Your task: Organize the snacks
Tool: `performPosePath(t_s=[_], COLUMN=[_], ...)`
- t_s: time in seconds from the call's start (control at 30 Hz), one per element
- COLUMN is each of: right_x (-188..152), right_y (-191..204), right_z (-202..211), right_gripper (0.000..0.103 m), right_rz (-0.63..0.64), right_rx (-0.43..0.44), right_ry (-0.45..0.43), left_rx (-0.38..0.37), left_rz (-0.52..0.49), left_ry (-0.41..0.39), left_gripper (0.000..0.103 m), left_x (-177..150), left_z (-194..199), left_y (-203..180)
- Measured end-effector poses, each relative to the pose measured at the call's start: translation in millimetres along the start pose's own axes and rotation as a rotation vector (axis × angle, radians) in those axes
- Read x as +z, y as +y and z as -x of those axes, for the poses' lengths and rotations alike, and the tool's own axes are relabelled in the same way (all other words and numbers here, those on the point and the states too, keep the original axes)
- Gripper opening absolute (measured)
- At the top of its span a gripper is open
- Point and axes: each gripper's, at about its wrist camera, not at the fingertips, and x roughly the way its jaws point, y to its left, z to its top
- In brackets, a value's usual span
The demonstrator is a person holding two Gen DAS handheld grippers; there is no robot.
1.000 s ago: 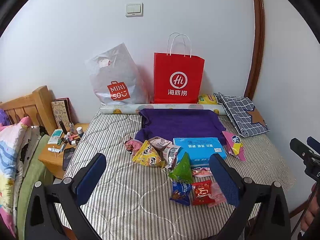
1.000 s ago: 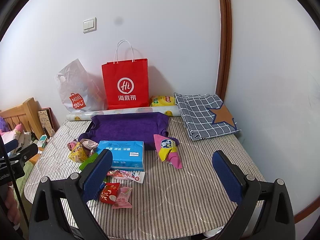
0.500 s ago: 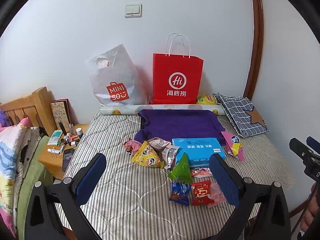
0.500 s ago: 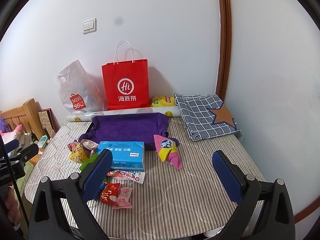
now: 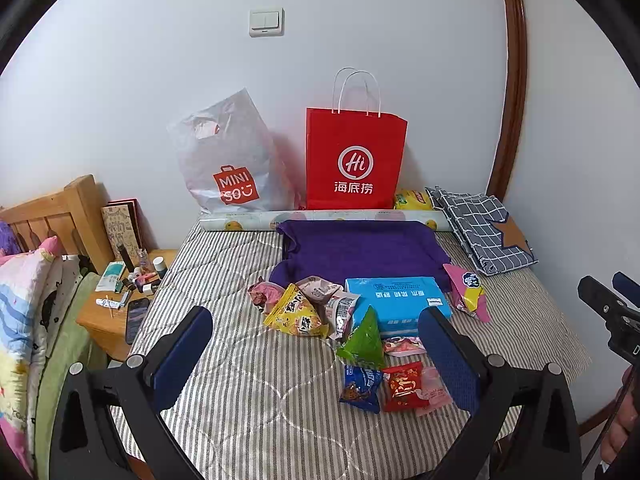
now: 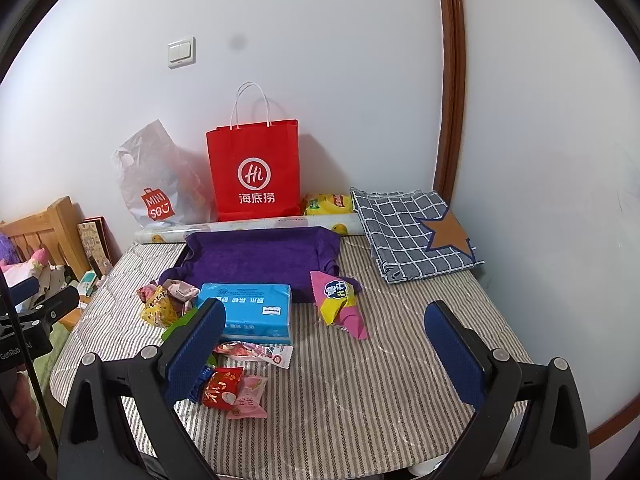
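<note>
Barely anything has moved, view just creeps closer. Both grippers, left (image 5: 316,354) and right (image 6: 326,354), gape wide, empty. Snacks (image 5: 308,312) overlap, so one grab might snag two.

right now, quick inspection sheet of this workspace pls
surface: striped mattress, flat.
job's things: loose snack packets beside the blue tissue pack; pink-yellow packet lies apart.
clutter: purple cloth, checked fabric, paper roll.
grippers: left gripper and right gripper open, holding nothing.
cables: nothing seen.
surroundings: red paper bag and white plastic bag against the wall; nightstand with toiletries.
</note>
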Motion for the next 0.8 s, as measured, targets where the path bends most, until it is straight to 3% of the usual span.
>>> performPosePath(t_s=[0.5,0.8], right_x=[-1.3,-3.6], right_y=[2.7,1.0], right_z=[-3.8,-29.3], right_gripper=[0.099,0.099], right_rz=[0.004,0.002], right_rx=[0.013,0.008], right_ry=[-0.004,0.029], left_rx=[0.009,0.023], left_rz=[-0.009,0.011], left_ry=[-0.003,0.037], left_gripper=[0.103,0.103], left_x=[2.5,-0.7], left_z=[-3.3,-29.6], left_y=[0.1,9.7])
